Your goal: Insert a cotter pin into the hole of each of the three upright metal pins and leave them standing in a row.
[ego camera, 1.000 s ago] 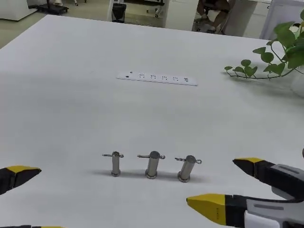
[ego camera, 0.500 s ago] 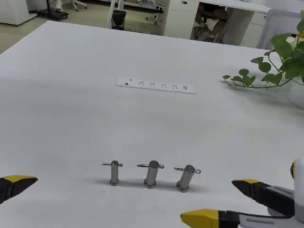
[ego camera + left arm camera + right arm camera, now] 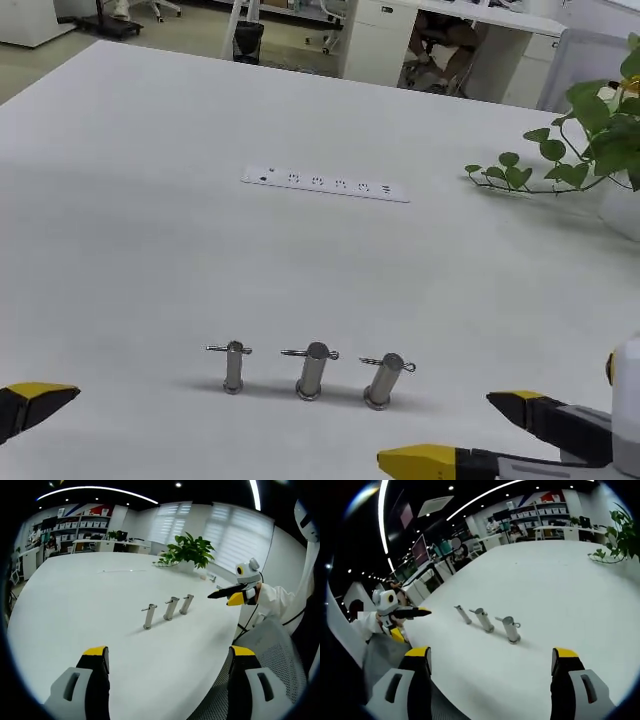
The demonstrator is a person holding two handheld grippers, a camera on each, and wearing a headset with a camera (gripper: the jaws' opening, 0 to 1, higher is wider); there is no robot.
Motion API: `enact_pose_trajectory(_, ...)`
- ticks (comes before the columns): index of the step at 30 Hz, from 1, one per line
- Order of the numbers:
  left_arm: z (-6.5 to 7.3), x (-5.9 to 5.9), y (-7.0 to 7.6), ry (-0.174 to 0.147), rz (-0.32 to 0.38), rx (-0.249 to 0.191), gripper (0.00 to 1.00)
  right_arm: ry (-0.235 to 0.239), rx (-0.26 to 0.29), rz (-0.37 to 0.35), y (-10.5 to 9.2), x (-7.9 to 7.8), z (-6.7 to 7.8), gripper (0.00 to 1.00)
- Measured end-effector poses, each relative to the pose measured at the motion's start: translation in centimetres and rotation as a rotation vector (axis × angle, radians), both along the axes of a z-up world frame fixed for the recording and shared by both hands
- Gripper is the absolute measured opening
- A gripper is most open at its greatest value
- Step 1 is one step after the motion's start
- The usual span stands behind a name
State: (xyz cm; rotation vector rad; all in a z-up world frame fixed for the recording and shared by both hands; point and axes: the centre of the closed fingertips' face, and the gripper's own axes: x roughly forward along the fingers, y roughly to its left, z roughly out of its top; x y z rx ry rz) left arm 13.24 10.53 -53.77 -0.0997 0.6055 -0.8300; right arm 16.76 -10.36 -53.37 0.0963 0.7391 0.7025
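Observation:
Three upright metal pins stand in a row on the white table: the left pin, the middle pin and the right pin. Each has a cotter pin through its top. The same row appears in the left gripper view and in the right gripper view. My right gripper is open, low at the right, a short way from the right pin. One yellow tip of my left gripper shows at the left edge; its jaws stand wide apart in its own view. Neither holds anything.
A white power strip lies flat farther back at the table's middle. A leafy potted plant trails over the far right. Chairs and cabinets stand beyond the far edge. Bare tabletop surrounds the row of pins.
The head camera has tilted, so the pins sit lower in the picture. Both grippers have drawn back toward the near edge, away from the row. The pins stay put.

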Motion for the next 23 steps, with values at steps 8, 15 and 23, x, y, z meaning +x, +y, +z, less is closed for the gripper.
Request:
enact_pose_trajectory(8,-0.5,0.1,0.7,0.022,0.022,0.028,0.99,0.005,-0.017,0.017,0.2,-0.1,0.1,0.98)
enact_pose_trajectory(15,-0.4,-0.1,0.4,0.014,0.001,0.033,0.99,-0.002,-0.018,0.021,0.5,0.0,0.3,0.98)
enact_pose_trajectory(23,0.8,0.1,0.4,0.007,0.036,-0.056,0.99,-0.002,-0.025,0.032,0.5,-0.4,0.2,0.98)
